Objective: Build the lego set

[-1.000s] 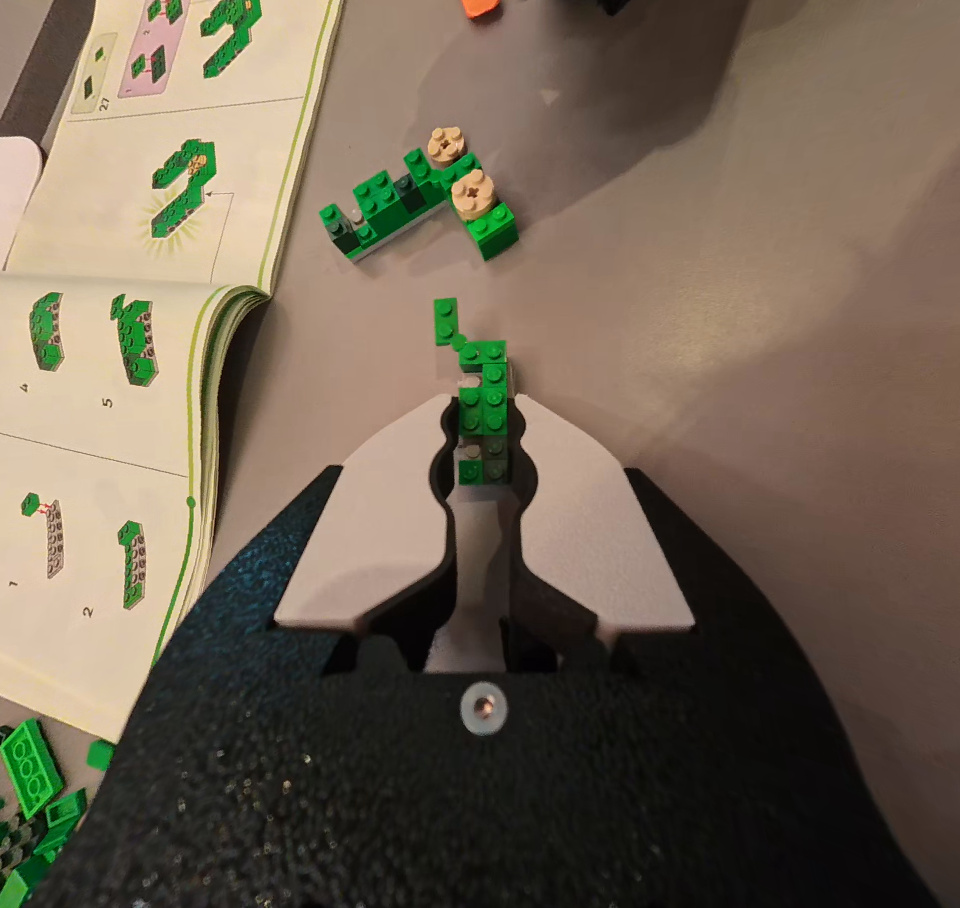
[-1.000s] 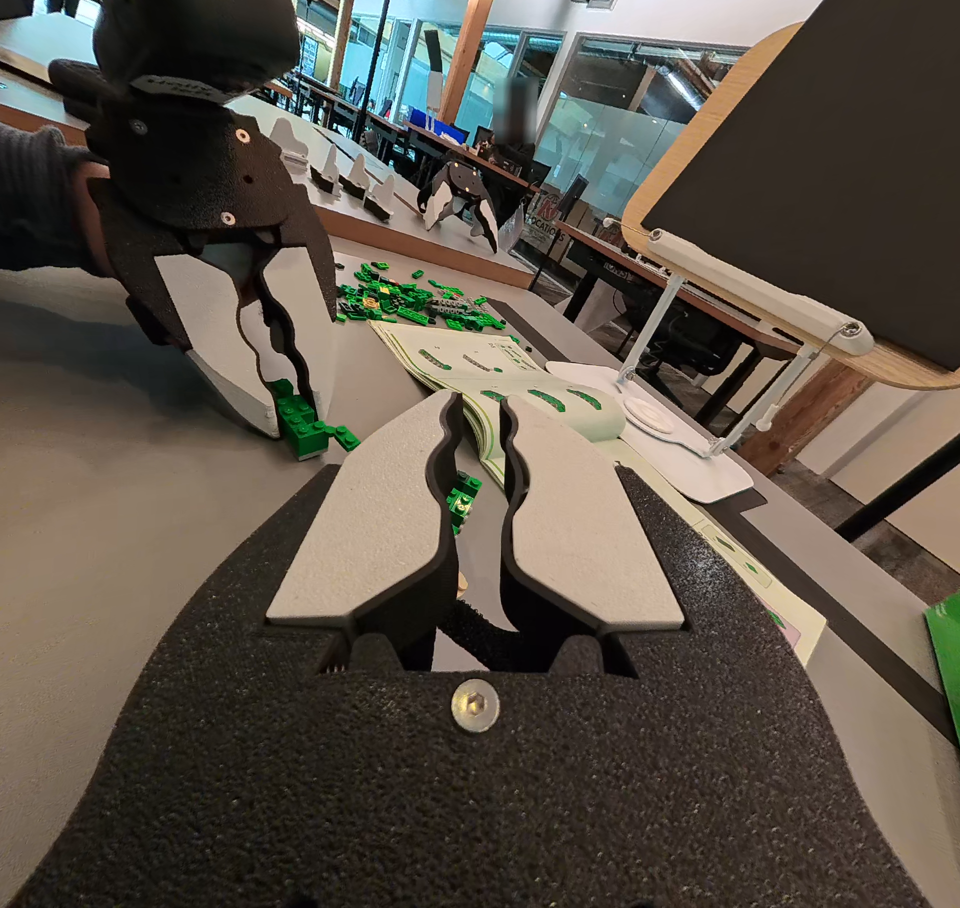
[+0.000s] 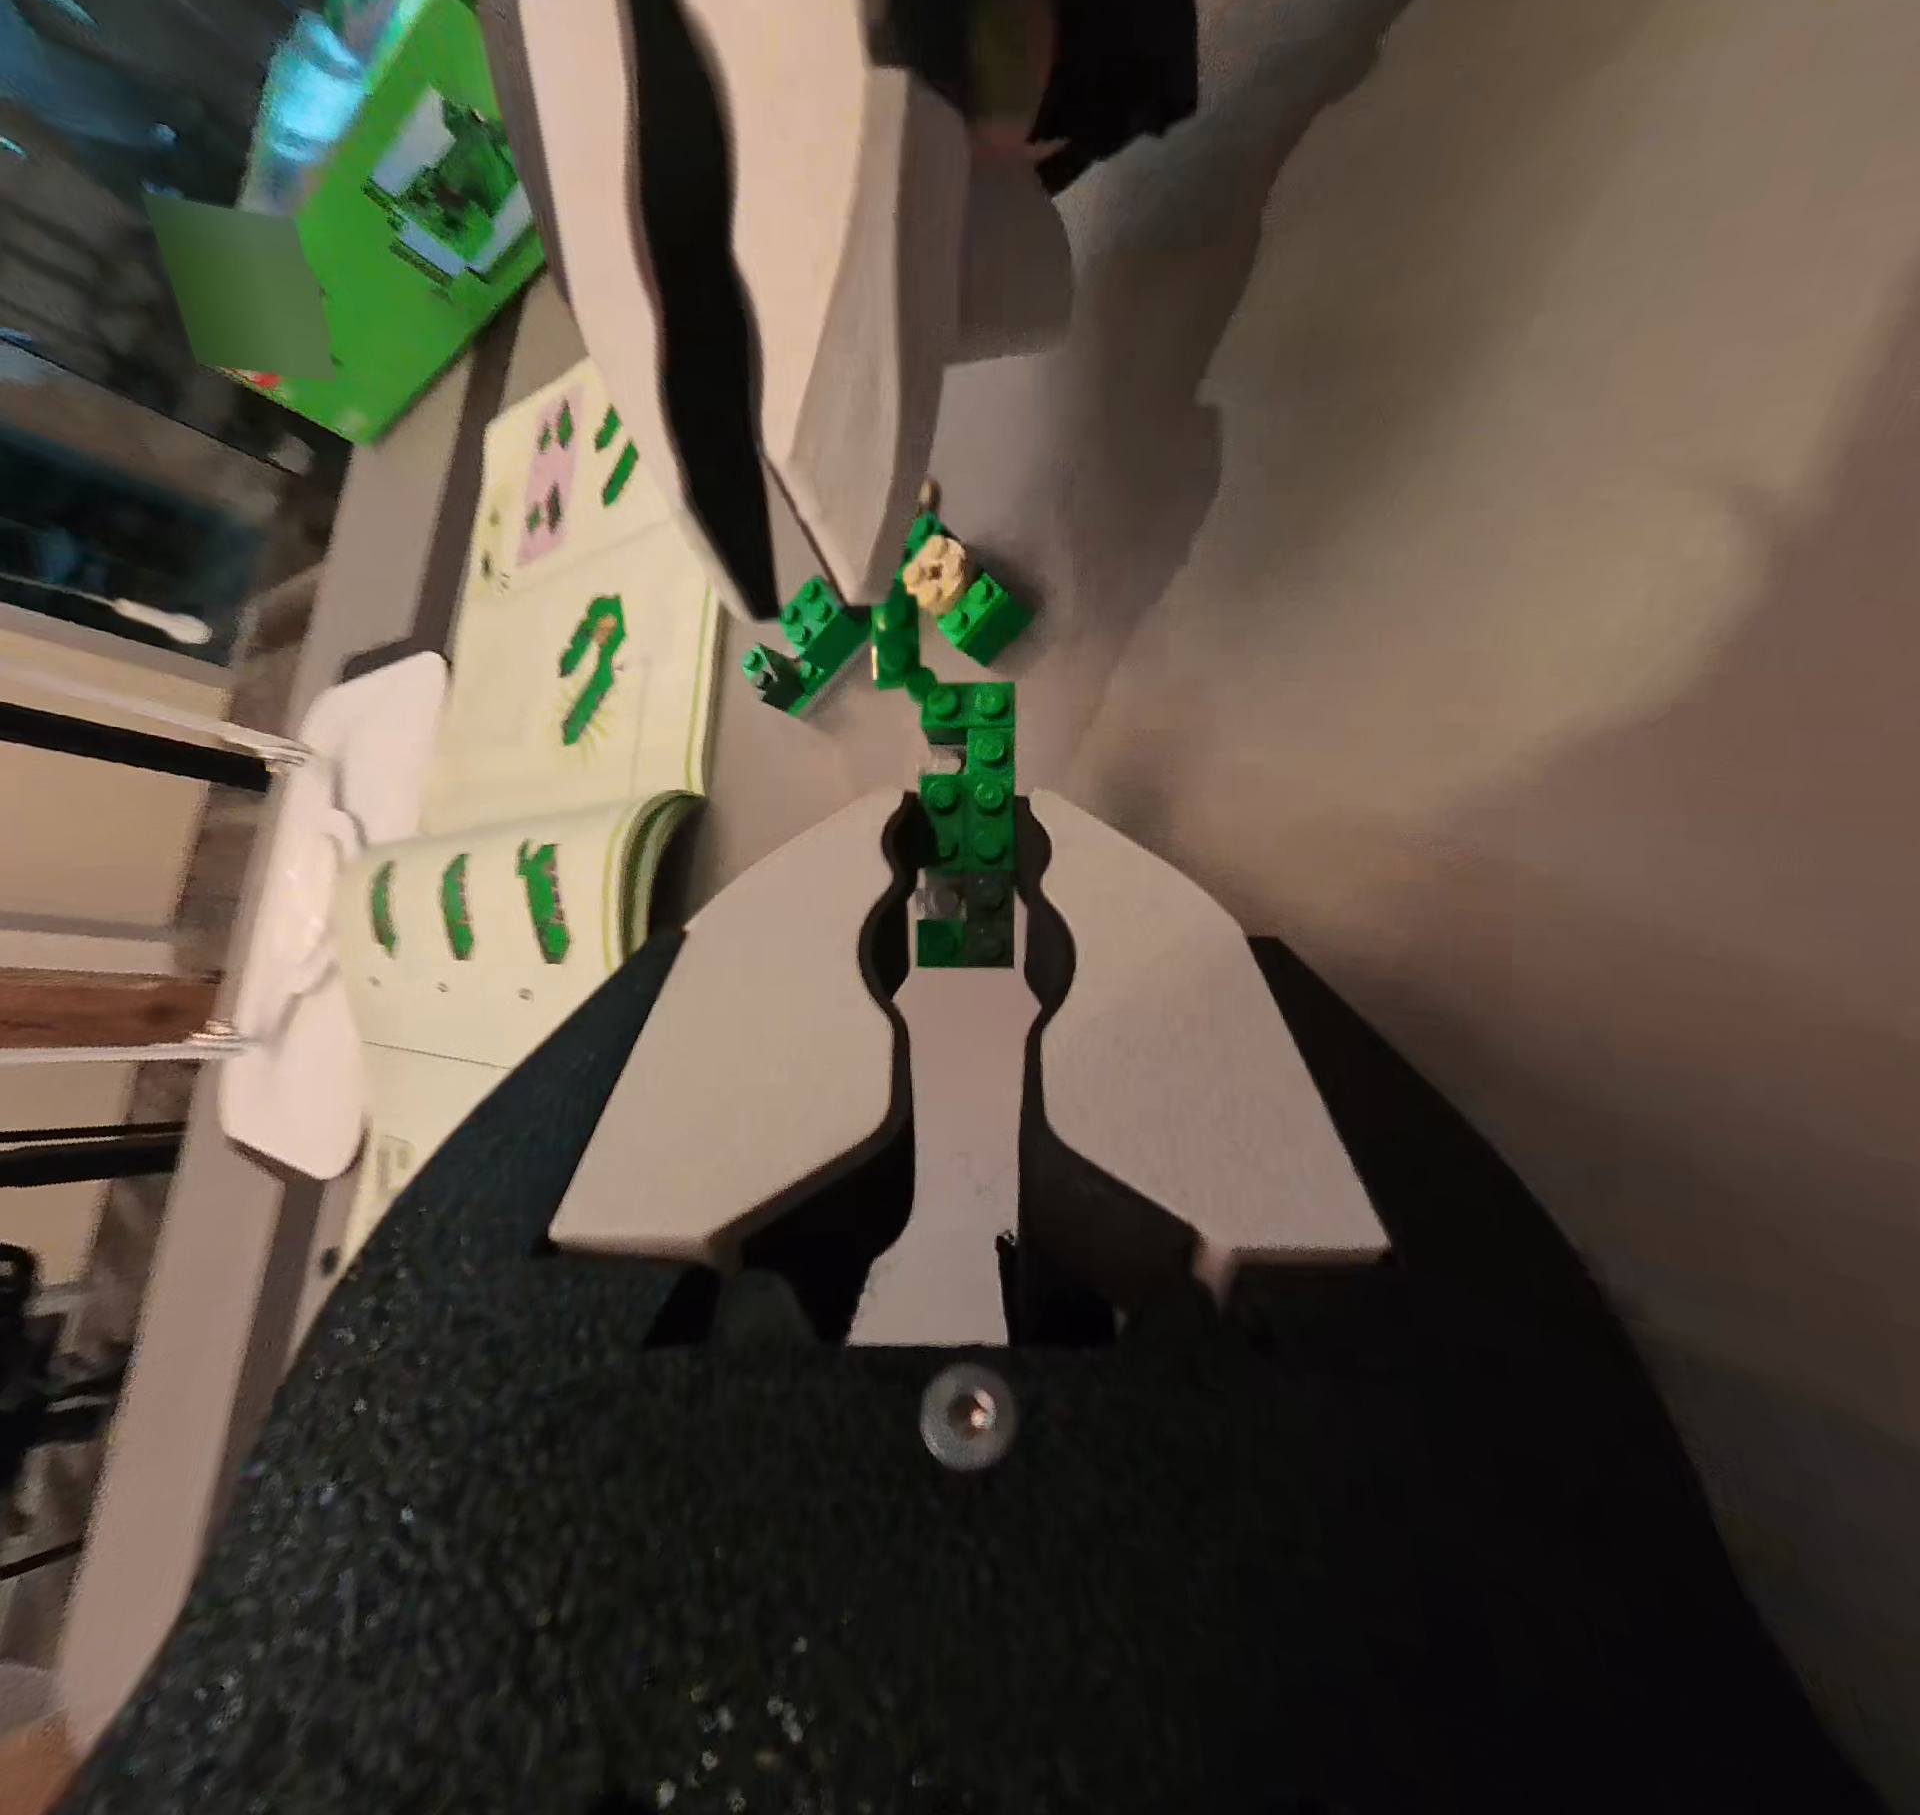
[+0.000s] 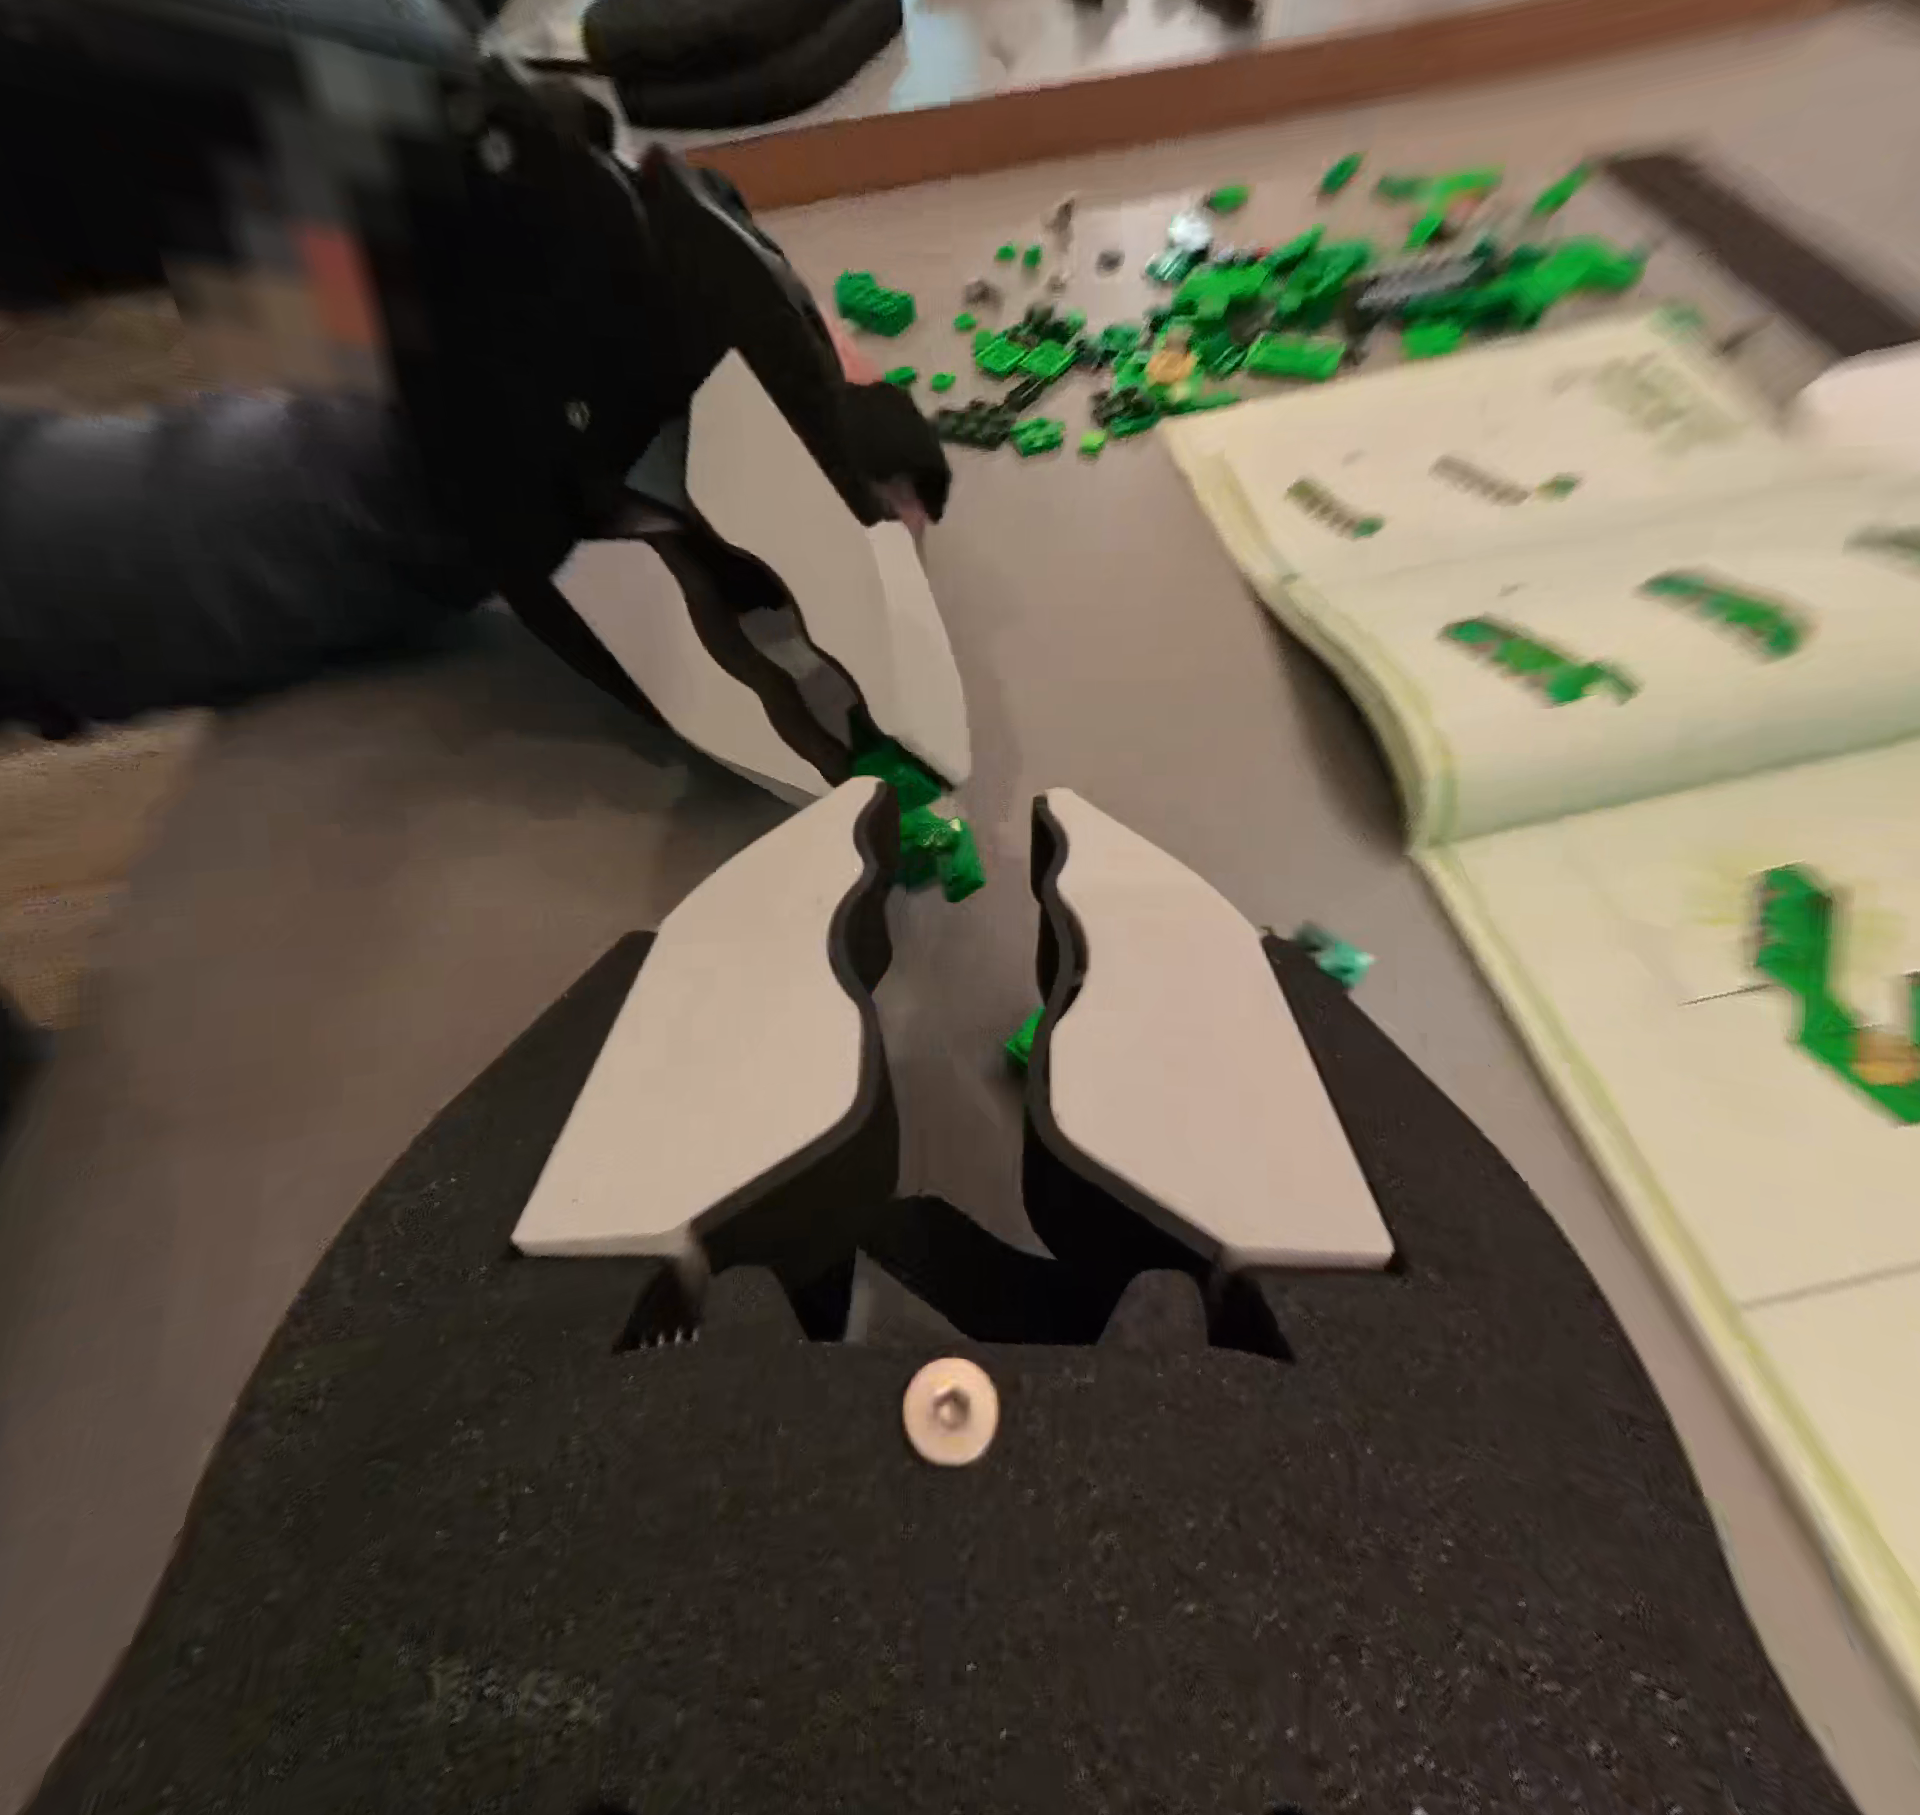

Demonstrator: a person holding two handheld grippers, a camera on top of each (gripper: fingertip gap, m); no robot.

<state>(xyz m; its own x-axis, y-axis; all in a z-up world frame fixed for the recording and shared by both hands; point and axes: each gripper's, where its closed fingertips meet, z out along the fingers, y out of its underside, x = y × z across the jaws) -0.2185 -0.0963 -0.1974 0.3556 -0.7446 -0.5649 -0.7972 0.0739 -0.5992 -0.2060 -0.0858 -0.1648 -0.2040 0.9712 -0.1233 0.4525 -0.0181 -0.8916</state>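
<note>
We hold the green strip assembly (image 3: 971, 835) pinched between the fingers of our left gripper (image 3: 966, 830), its hinged front end reaching out ahead of the fingertips. Just beyond that end lies the second green assembly (image 3: 914, 612) with a tan round piece, on the grey table (image 3: 1455, 726). Our right gripper (image 4: 961, 809) is spread and empty, its tips right at that second assembly. Both builds look light and stiff, yet likely to snap apart at their thin links, so we judge it best to grip across the stacked bricks, not the single plates.
</note>
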